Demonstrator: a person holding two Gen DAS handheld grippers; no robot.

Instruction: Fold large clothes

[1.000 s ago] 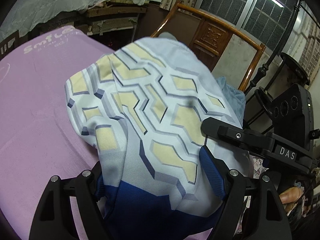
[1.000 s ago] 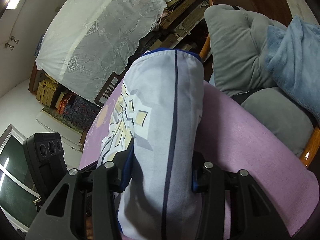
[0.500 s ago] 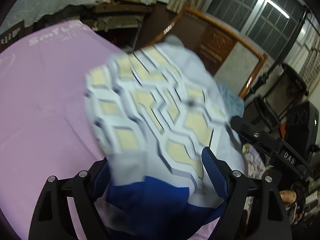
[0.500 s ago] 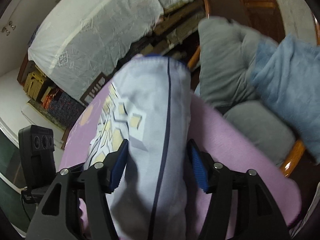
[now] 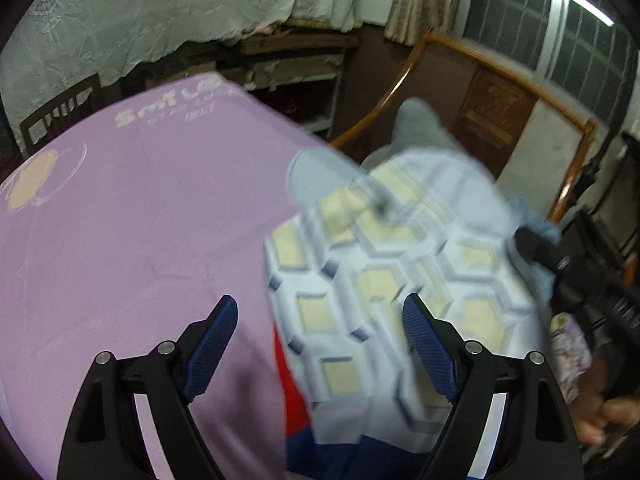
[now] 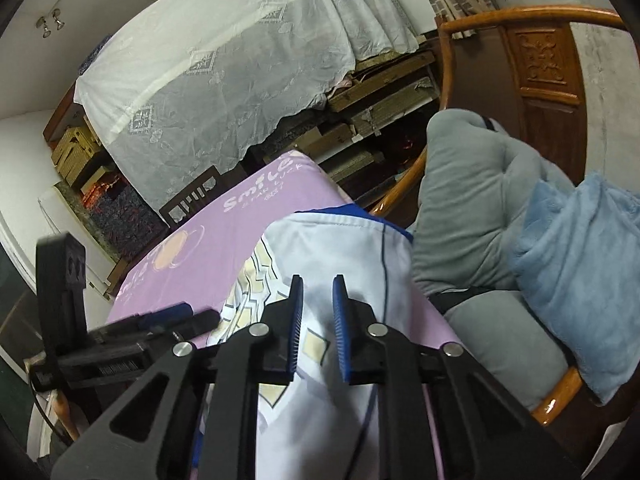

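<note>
A pale garment (image 5: pixel 400 280) with cream hexagons and blue-red trim is lying bunched at lower right on the purple-covered desk (image 5: pixel 140 220), while the left hand-held gripper (image 5: pixel 320 344) is gaping wide and the right hand-held gripper (image 6: pixel 316 320) is standing slightly parted, neither gripping anything.

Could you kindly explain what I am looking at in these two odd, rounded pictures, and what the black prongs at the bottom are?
No robot is here: a person holds a hand tool with two fingers in each hand, and a wide-angle camera on each tool looks forward along those fingers. One picture comes from the left gripper, whose fingers stand wide apart. The other comes from the right gripper, whose fingers are nearly together; whether they pinch any fabric is not clear. A purple cloth printed "Smile" covers the surface, and on it lies a pale garment with yellow hexagons and a blue edge, the thing to be folded. Beyond stands a wooden chair holding a grey cushion and a blue blanket.
</note>
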